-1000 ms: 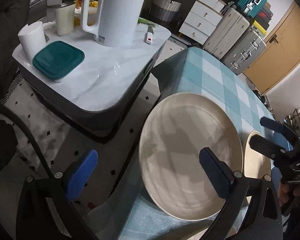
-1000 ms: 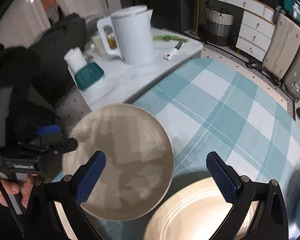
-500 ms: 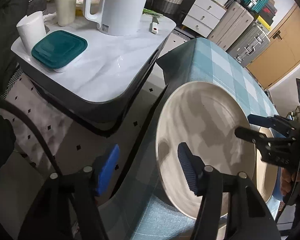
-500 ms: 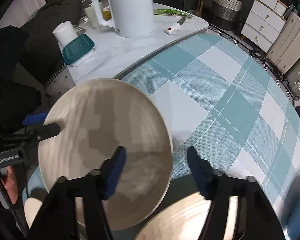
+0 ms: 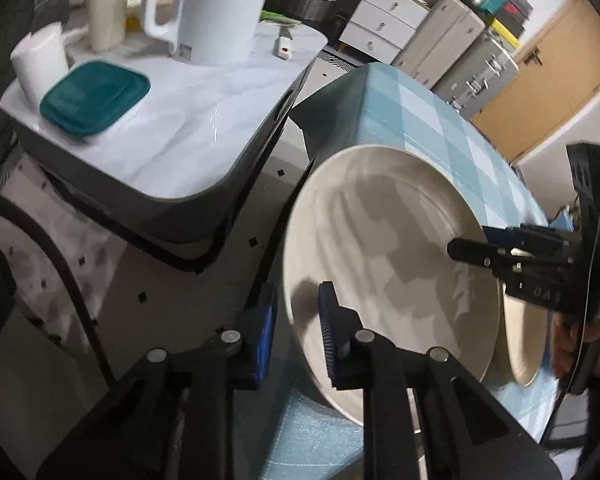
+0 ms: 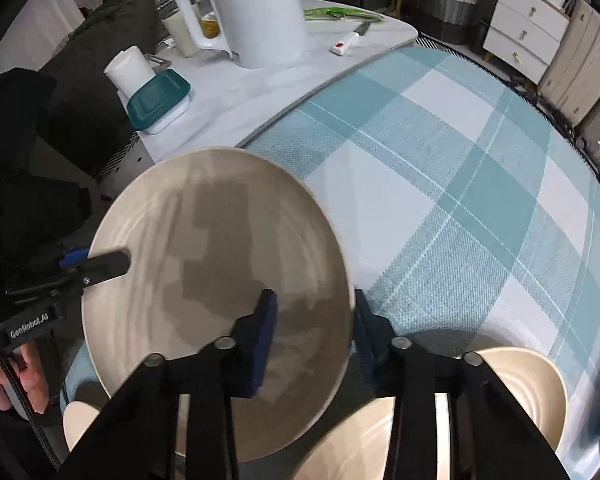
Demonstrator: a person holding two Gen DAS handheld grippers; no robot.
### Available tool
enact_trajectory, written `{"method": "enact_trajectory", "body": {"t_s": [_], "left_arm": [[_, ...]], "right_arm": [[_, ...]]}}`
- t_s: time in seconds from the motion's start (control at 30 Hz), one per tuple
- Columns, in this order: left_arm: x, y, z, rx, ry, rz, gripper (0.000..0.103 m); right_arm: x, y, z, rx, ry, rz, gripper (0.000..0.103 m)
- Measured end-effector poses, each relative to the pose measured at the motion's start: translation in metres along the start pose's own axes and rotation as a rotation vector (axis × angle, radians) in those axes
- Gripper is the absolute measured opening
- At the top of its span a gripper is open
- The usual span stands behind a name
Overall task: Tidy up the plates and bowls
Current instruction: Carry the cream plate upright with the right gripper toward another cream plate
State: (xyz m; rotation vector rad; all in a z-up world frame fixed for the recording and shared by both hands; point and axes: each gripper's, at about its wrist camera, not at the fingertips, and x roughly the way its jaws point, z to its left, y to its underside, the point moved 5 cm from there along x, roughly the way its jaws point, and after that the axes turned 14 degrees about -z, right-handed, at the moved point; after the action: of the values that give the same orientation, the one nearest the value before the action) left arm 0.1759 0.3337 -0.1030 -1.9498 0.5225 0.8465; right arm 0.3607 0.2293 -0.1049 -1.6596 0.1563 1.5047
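A large cream plate (image 5: pixel 384 264) is held between the two hand-held grippers, lifted and tilted above the near corner of the desk (image 6: pixel 440 200), which is covered in a teal-and-white checked cloth.

The left hand-held gripper (image 5: pixel 296 328) is narrowed onto the plate's left rim — one blue pad (image 5: pixel 328 320) is pressed on the upper face, the other blue pad (image 5: pixel 266 332) sits just outside the edge, under the rim. Ahead and to the left of this hand-held gripper, a white side table (image 5: pixel 188 120) is seen, carrying a teal-lidded container (image 5: pixel 94 96), a white roll (image 5: pixel 40 62) and a white kettle (image 5: pixel 212 4). Across the plate from it, on the far right rim, the black fingers of the right hand-held gripper (image 5: pixel 472 250) are seen closed on the edge.

In the right wrist view, the right hand-held gripper (image 6: pixel 314 328) is closed on the plate's right rim: the left pad (image 6: pixel 266 320) lies on the plate's face and the other finger is mostly hidden behind the edge. Directly below this hand-held gripper, a second cream plate (image 6: pixel 512 384) rests on the cloth, partly covered by the gripper body. At the lower left, under the lifted plate, a further cream rim (image 6: pixel 80 420) shows; whether it is a plate or a bowl cannot be told. Drawers (image 6: pixel 520 28) and cases stand well beyond the desk, to the right.
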Motion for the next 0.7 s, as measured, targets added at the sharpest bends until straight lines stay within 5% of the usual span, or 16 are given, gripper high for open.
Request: {"method": "enact_trajectory", "body": {"t_s": [0.27, 0.7], "left_arm": [[0.000, 0.001, 0.008, -0.060, 0.083, 0.016, 0.013], [-0.014, 0.002, 0.005, -0.050, 0.043, 0.012, 0.012]], "right_arm": [[-0.001, 0.003, -0.008, 0.058, -0.035, -0.016, 0.017], [-0.016, -0.003, -0.003, 0.112, -0.075, -0.058, 0.013]]}}
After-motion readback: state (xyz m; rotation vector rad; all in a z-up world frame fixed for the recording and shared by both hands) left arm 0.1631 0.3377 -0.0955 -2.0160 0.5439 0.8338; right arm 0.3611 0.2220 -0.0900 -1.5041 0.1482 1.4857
